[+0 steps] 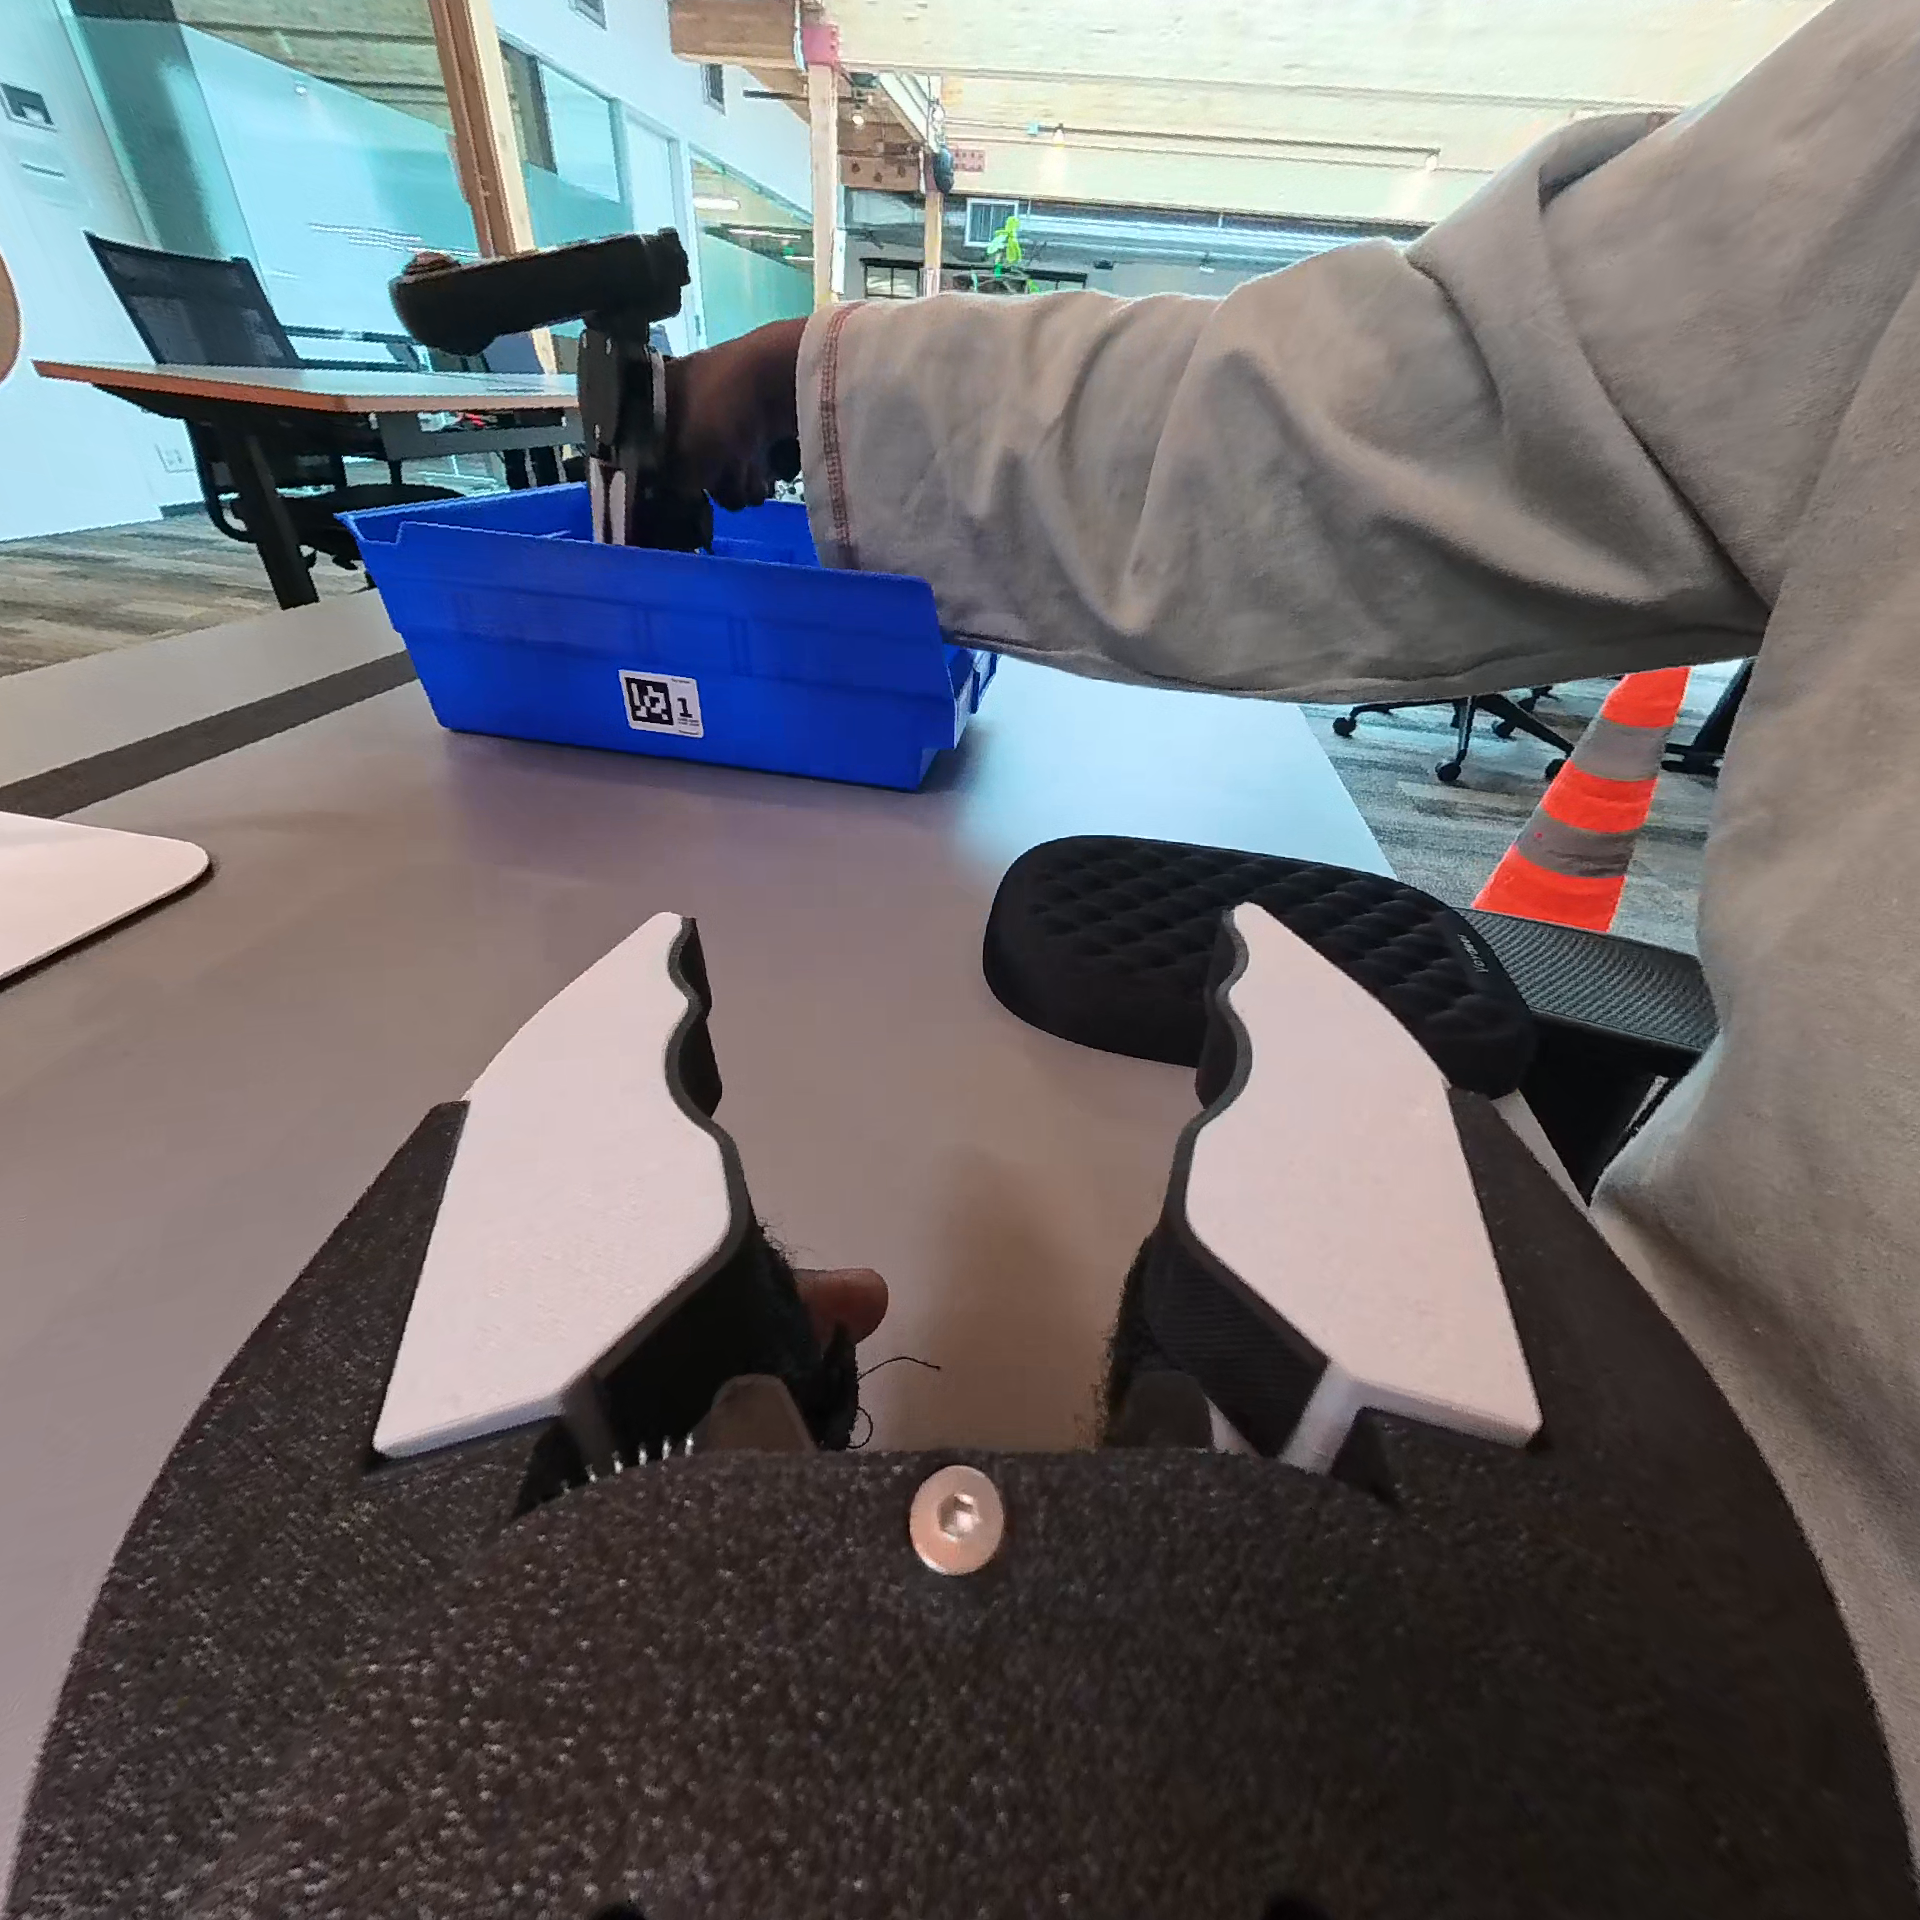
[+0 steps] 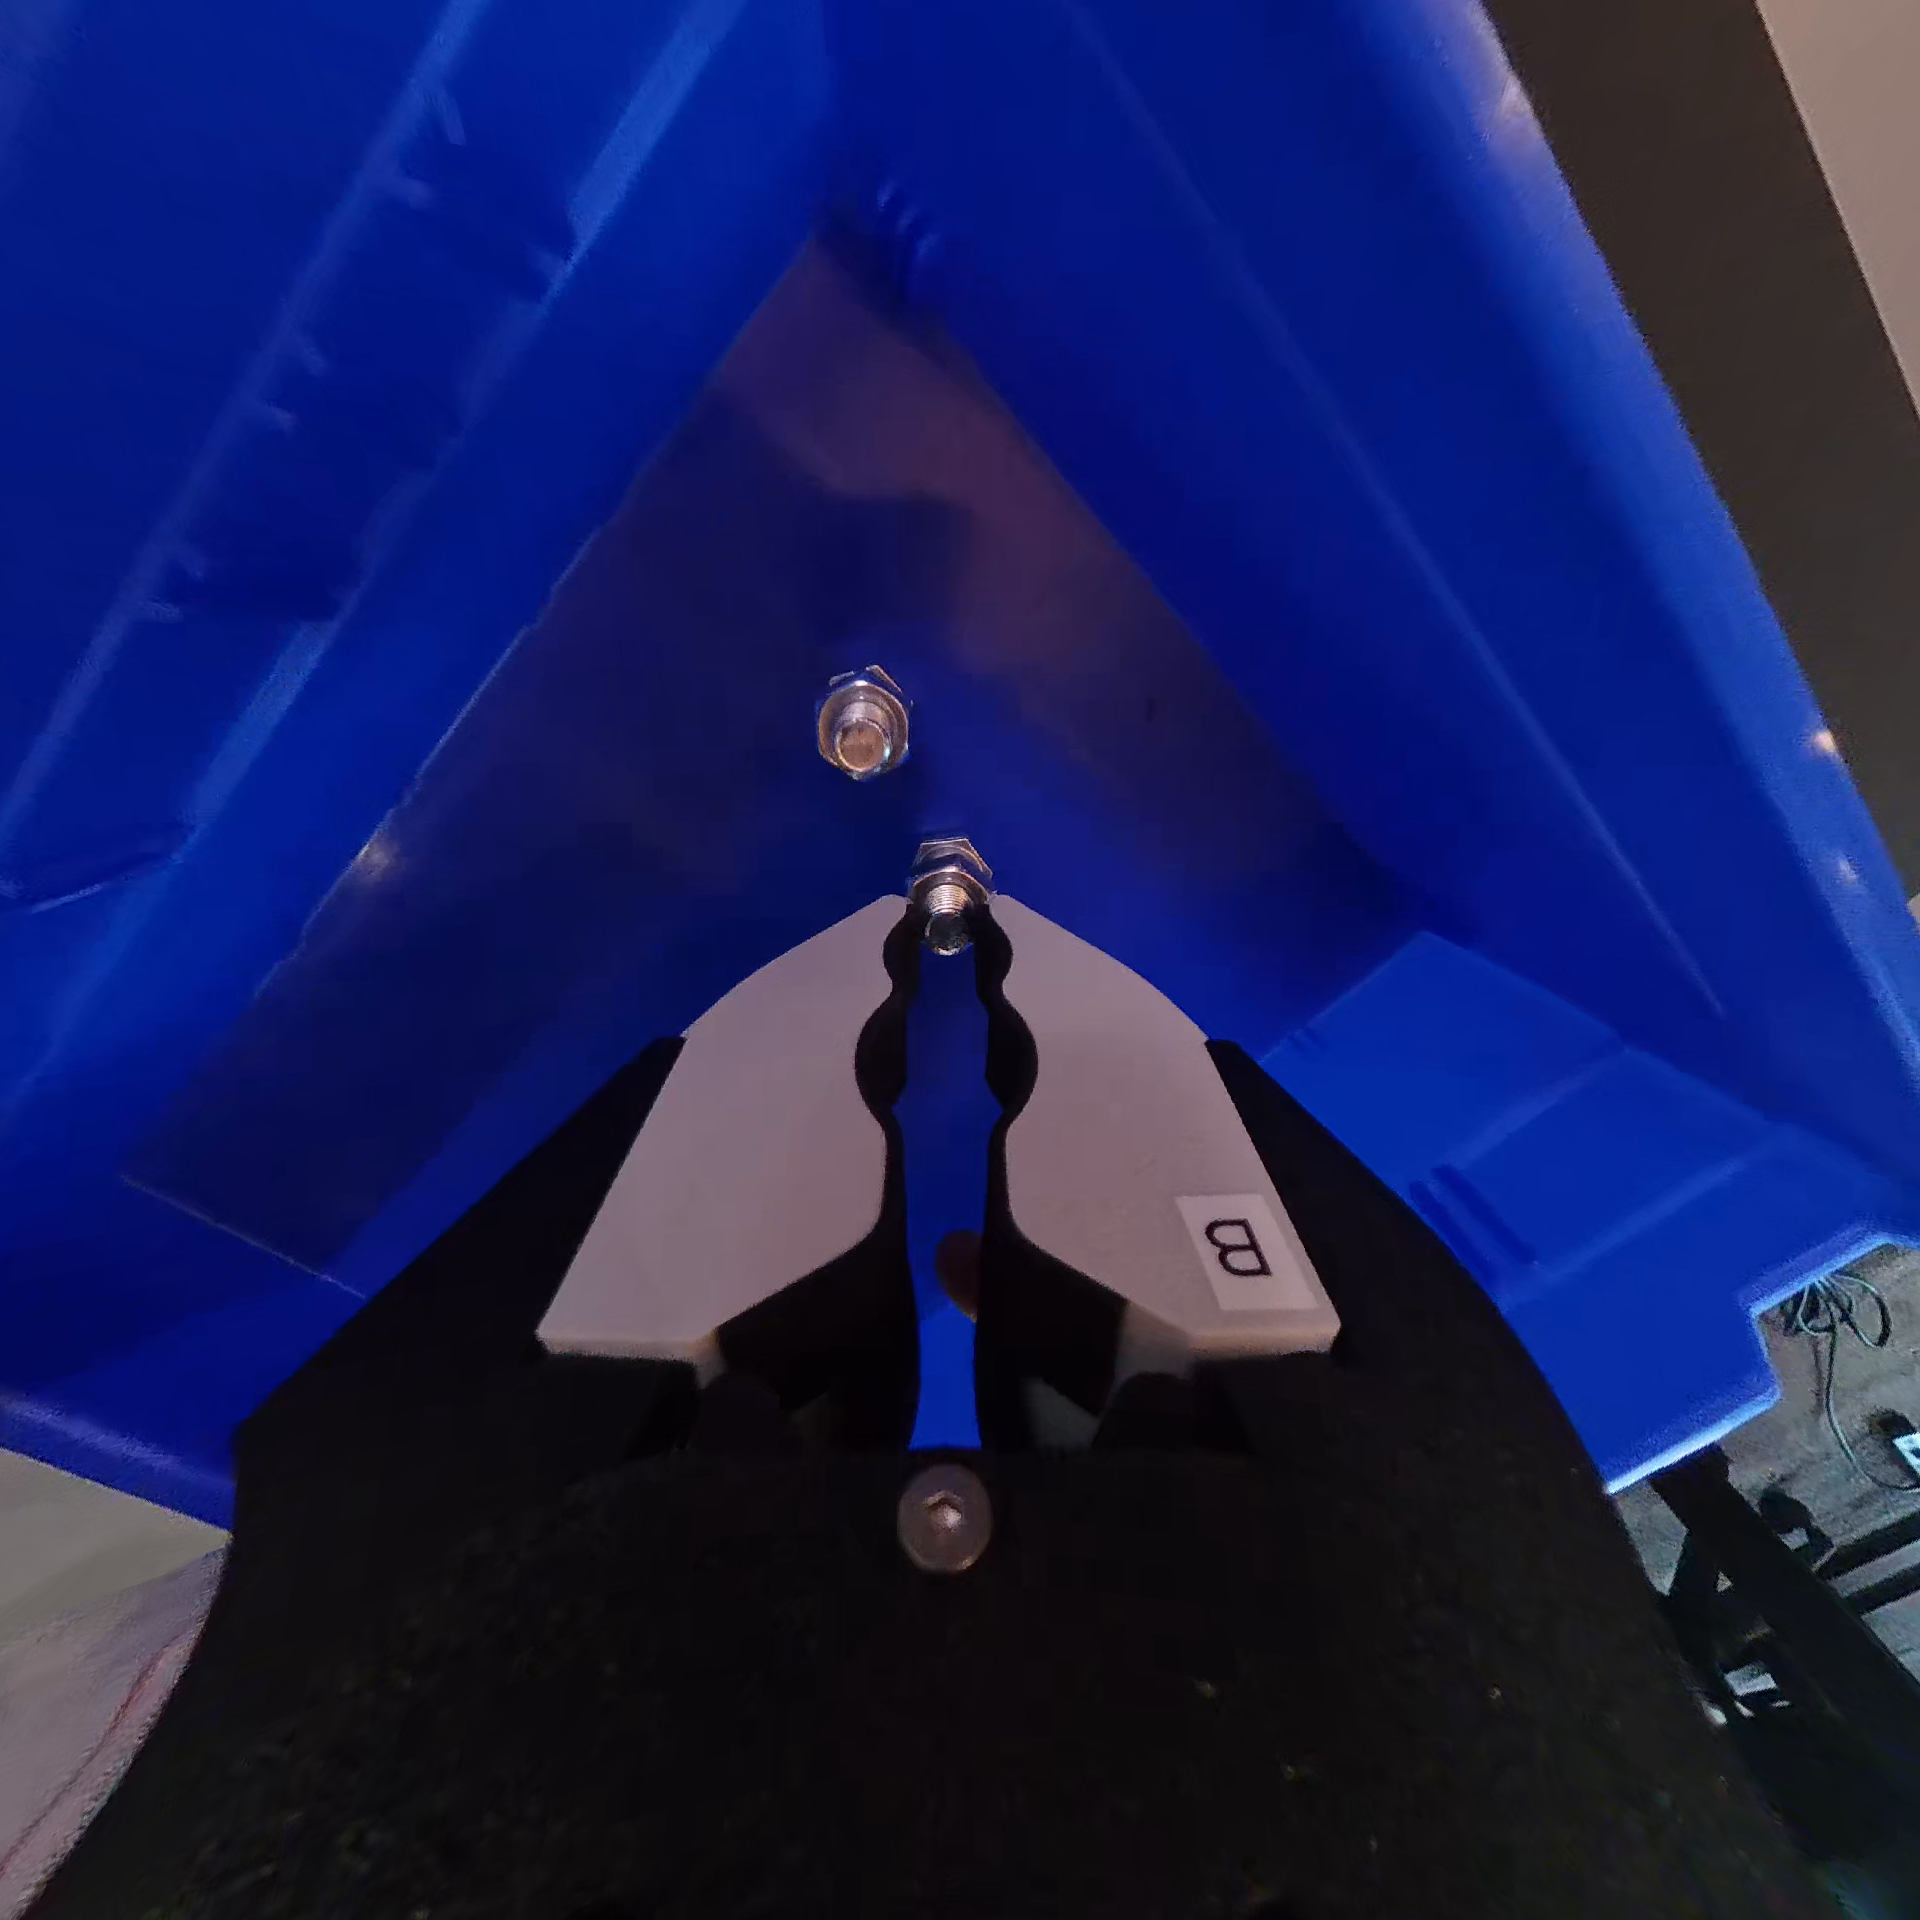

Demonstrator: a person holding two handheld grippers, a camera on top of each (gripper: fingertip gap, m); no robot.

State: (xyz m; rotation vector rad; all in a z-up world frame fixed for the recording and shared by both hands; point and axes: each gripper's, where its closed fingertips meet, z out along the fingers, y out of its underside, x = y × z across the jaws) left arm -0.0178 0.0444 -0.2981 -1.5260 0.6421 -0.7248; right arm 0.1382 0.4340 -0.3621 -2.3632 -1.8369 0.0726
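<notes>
My right gripper [image 2: 943, 914] reaches down into a blue plastic bin [image 2: 416, 416]. Its fingertips are closed on the threaded end of a silver bolt with nuts [image 2: 943, 883] that stands on the bin floor. A second silver bolt with a nut [image 2: 862, 727] stands just beyond it. In the left wrist view the right gripper [image 1: 623, 488] dips into the same blue bin [image 1: 665, 644], with its tips hidden behind the wall. My left gripper [image 1: 961, 935] is open and empty. It hovers over the grey table [image 1: 520, 935], well short of the bin.
A black padded chair armrest [image 1: 1143, 925] sits at the table's right edge, beside my left gripper's right finger. A person's grey sleeve [image 1: 1247, 468] crosses above. A white flat object [image 1: 73, 883] lies at the left. An orange cone [image 1: 1600, 800] stands on the floor. The gap from one gripper's tips to the other's is roughly 45 cm.
</notes>
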